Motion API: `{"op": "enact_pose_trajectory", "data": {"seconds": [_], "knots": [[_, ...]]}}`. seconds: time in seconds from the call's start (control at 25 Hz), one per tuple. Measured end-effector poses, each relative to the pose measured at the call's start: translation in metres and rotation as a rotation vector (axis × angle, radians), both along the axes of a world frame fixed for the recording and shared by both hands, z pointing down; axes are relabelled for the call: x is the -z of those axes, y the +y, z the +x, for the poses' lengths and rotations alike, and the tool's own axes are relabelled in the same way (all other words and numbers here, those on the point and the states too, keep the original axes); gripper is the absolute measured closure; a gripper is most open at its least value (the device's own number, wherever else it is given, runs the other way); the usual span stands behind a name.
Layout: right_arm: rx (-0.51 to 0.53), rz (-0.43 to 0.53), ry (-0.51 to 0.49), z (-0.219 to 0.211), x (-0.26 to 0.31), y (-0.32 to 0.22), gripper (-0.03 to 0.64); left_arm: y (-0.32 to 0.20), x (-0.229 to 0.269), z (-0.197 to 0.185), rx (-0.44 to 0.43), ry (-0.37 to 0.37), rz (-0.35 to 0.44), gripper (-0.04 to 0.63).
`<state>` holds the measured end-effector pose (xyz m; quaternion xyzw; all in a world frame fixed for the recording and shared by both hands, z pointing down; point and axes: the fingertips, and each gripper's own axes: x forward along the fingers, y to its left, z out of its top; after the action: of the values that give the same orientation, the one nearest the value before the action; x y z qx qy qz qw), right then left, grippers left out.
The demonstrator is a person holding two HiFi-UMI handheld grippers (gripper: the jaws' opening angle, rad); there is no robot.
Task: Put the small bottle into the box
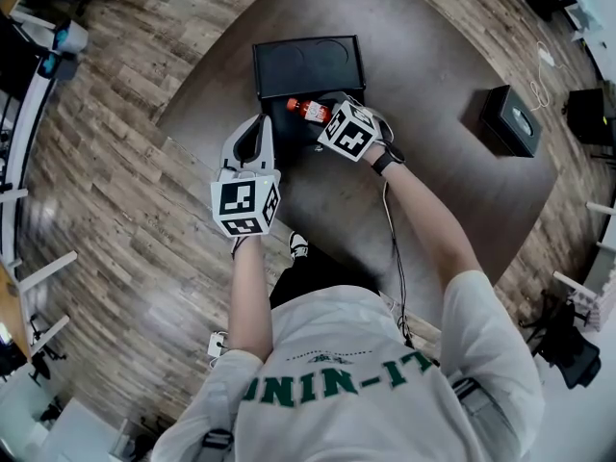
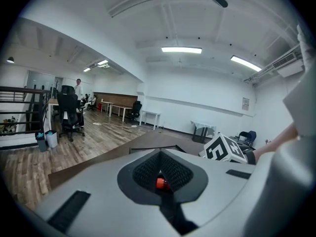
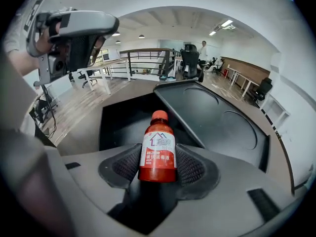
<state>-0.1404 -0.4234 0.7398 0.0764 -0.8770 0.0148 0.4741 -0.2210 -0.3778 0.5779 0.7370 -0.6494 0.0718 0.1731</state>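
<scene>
The right gripper (image 3: pixel 157 168) clamps the small bottle (image 3: pixel 158 152) between its pads, cap forward, with the open box (image 3: pixel 121 125) just beyond its tips; the left gripper (image 2: pixel 160 177) is closed and empty. A premature release could catch the box's near wall and tip the bottle outside. The white label's house logo shows, but its print is unreadable.

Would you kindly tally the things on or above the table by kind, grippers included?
Bottles: 1, the bottle, red, between the right gripper's pads.
Boxes: 2, the open box and a second box, both black.
Grippers: 2, the left gripper and the right one.
Total: 5
</scene>
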Motion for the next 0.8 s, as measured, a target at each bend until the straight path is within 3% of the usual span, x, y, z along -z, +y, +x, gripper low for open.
{"op": "enact_pose_trajectory", "data": {"seconds": [0.28,0.64,0.8], "knots": [[0.058,0.009,0.06,-0.004,-0.016,0.003,0.385,0.004,-0.004,-0.007,0.012,0.0,-0.007,0.583],[0.019,0.002,0.093,-0.006,-0.018,0.001,0.376,0.008,-0.004,-0.013,0.018,0.002,-0.012,0.583],[-0.006,-0.045,0.066,-0.004,-0.011,0.005,0.336,0.011,-0.001,-0.012,0.018,0.001,-0.01,0.583]]}}
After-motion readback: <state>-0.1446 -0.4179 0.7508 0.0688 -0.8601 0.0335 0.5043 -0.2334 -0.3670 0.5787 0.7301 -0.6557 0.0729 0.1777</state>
